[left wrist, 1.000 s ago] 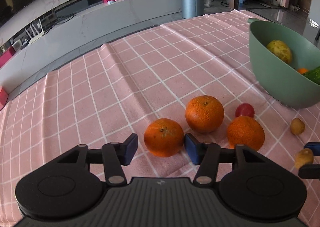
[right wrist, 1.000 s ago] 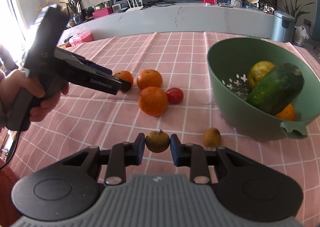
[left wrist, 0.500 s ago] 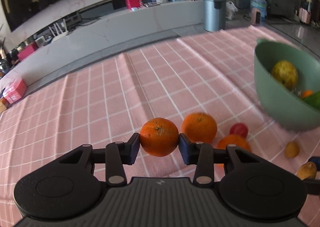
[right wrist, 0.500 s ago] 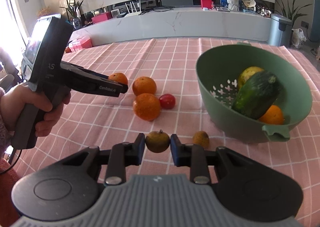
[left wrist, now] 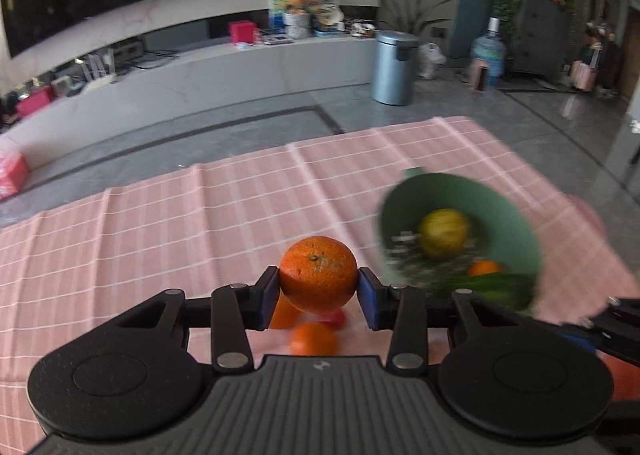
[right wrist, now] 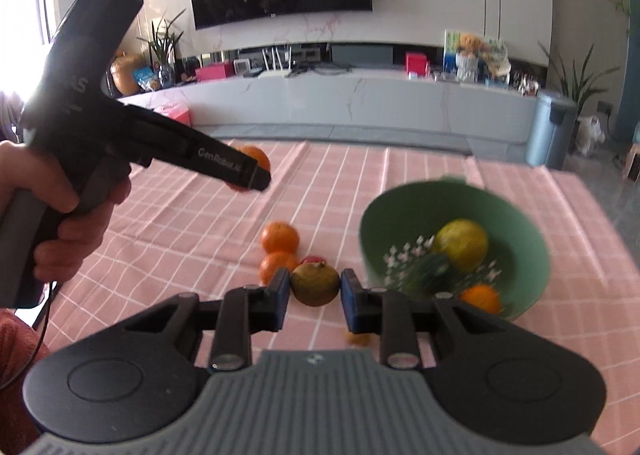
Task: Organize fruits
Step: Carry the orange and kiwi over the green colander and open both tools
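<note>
Left gripper point(left wrist: 318, 297) clamps an orange point(left wrist: 318, 274); right gripper point(right wrist: 313, 297) clamps a brownish fruit point(right wrist: 314, 283); green bowl point(right wrist: 520, 215) at two o'clock.

1. The left gripper point(left wrist: 318, 298) has closed on an orange point(left wrist: 318, 275) and lifted it off the tablecloth point(left wrist: 160, 223).
2. The right gripper point(right wrist: 313, 297) has raised its brownish fruit point(right wrist: 315, 283) off the cloth, nearer the green bowl point(right wrist: 520, 223).

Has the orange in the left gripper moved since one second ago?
Yes. The orange, then resting on the pink tablecloth, is now lifted above it, toward the green bowl.
</note>
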Demonstrator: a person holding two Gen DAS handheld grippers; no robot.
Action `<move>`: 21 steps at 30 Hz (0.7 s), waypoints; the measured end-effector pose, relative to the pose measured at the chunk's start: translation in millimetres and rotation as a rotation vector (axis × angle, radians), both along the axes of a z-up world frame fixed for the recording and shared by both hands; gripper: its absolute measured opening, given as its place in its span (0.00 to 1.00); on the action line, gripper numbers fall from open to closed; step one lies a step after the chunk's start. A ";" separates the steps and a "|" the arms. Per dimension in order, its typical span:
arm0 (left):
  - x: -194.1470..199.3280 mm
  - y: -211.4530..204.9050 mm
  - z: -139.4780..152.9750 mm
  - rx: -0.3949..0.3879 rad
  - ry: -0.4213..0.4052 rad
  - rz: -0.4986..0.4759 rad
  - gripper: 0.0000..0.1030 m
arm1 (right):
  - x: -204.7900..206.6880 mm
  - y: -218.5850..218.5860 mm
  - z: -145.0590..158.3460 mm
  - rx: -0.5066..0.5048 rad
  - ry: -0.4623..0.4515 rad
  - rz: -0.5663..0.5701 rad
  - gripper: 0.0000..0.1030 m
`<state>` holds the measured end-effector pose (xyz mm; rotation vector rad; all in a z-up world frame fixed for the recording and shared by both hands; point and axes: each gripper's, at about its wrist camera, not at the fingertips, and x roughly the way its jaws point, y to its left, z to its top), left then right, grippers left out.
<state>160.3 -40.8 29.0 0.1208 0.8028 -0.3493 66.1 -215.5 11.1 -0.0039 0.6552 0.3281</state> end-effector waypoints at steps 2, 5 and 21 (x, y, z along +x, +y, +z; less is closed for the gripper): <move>-3.5 -8.5 8.1 -0.024 0.019 -0.022 0.46 | -2.5 -9.5 10.5 0.002 -0.020 -0.007 0.23; -8.1 -22.1 17.2 -0.045 0.034 -0.047 0.46 | -4.2 -24.6 24.0 -0.019 -0.049 -0.018 0.23; 37.9 -82.7 -31.3 -0.137 0.319 -0.154 0.46 | 74.2 -84.8 2.2 -0.143 0.114 -0.025 0.22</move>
